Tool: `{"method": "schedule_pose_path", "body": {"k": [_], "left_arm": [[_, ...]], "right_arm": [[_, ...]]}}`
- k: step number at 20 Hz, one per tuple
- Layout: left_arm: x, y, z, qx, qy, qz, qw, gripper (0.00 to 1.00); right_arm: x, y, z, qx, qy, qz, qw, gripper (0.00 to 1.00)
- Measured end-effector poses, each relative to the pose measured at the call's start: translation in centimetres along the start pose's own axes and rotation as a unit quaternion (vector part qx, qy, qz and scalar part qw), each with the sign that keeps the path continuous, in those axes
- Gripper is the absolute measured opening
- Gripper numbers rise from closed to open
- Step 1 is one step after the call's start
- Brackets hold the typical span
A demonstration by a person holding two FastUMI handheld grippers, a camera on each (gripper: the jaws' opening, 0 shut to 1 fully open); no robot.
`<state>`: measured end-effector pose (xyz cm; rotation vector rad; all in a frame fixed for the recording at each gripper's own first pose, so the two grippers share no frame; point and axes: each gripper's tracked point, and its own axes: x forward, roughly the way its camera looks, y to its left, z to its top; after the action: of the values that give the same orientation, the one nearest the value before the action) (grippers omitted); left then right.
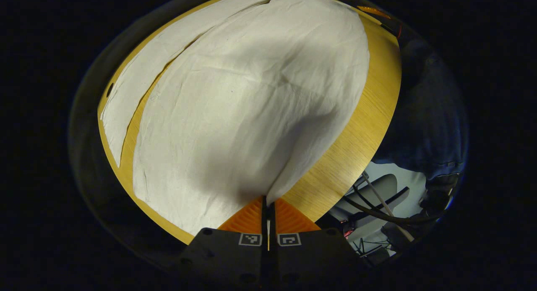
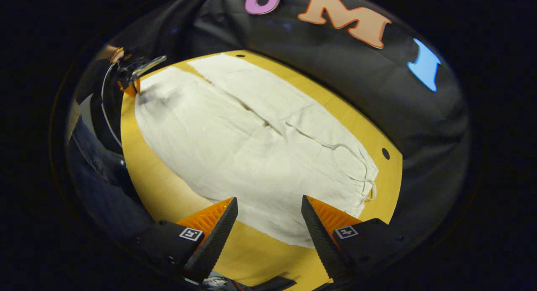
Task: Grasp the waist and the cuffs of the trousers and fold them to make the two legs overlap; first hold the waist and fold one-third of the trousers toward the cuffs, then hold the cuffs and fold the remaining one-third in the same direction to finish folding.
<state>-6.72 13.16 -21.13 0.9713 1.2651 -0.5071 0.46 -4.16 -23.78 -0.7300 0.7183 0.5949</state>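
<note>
White trousers (image 2: 251, 152) lie spread across the yellow table (image 2: 168, 194). The left claw (image 1: 268, 203) pinches a cuff corner; the right claw (image 2: 268, 217) hovers agape at the waist. No legible labels.

The trousers (image 2: 251, 156) are lying flat on the surface (image 2: 168, 190), taking up most of it. In the right gripper view the waist (image 2: 361, 177) is lying at the right, near the right hand-held gripper (image 2: 268, 224), and the legs are stretching away to the upper left. One leg is lying beside the other, with a narrow strip of surface showing between them toward the cuffs. The right hand-held gripper is hovering over the near edge of the trousers, fingers spread apart. The left hand-held gripper (image 2: 134, 87) is sitting at the far corner, at the cuff (image 2: 144, 98). In the left gripper view its fingers are pinching a corner of the cloth (image 1: 235, 127), which is spreading out ahead of it.
</note>
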Motion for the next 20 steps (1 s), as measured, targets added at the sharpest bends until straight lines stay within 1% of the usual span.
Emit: {"method": "schedule_pose_path", "body": {"k": [2, 6, 12, 13, 15, 16, 17, 18, 19, 20], "left_arm": [[0.0, 0.0, 0.0, -0.005, -0.001, -0.001, 1.000, 0.00], [0.0, 0.0, 0.0, -0.006, -0.001, 0.000, 1.000, 0.00], [0.0, -0.1, 0.0, -0.004, 0.000, 0.000, 1.000, 0.00], [0.0, 0.0, 0.0, -0.005, 0.001, 0.000, 1.000, 0.00], [0.0, -0.1, 0.1, -0.004, 0.001, 0.002, 1.000, 0.00], [0.0, 0.0, 0.1, -0.005, -0.001, 0.003, 1.000, 0.00], [0.0, -0.1, 0.0, -0.006, -0.001, 0.003, 1.000, 0.00], [0.0, -0.1, 0.1, -0.007, -0.001, 0.003, 1.000, 0.00], [0.1, -0.1, 0.1, -0.006, -0.001, 0.003, 1.000, 0.00], [0.1, -0.1, 0.1, -0.005, 0.000, 0.004, 1.000, 0.00]], "right_arm": [[0.8, 0.6, -2.2, -0.026, 0.039, 0.030, 0.998, 0.99], [2.2, 1.2, -4.8, -0.078, 0.091, 0.059, 0.991, 0.98], [3.9, 2.0, -5.8, -0.091, 0.130, 0.097, 0.983, 0.98], [4.0, 2.6, -6.3, -0.091, 0.139, 0.116, 0.979, 0.98], [4.0, 2.7, -6.2, -0.087, 0.147, 0.126, 0.977, 0.93], [3.9, 2.7, -6.1, -0.083, 0.148, 0.127, 0.977, 0.92], [4.0, 2.6, -6.1, -0.079, 0.150, 0.128, 0.977, 0.82], [4.1, 2.5, -6.1, -0.079, 0.151, 0.127, 0.977, 0.91], [4.0, 2.5, -6.2, -0.078, 0.158, 0.123, 0.977, 0.90], [3.9, 2.5, -6.2, -0.076, 0.165, 0.120, 0.976, 0.83]]}}
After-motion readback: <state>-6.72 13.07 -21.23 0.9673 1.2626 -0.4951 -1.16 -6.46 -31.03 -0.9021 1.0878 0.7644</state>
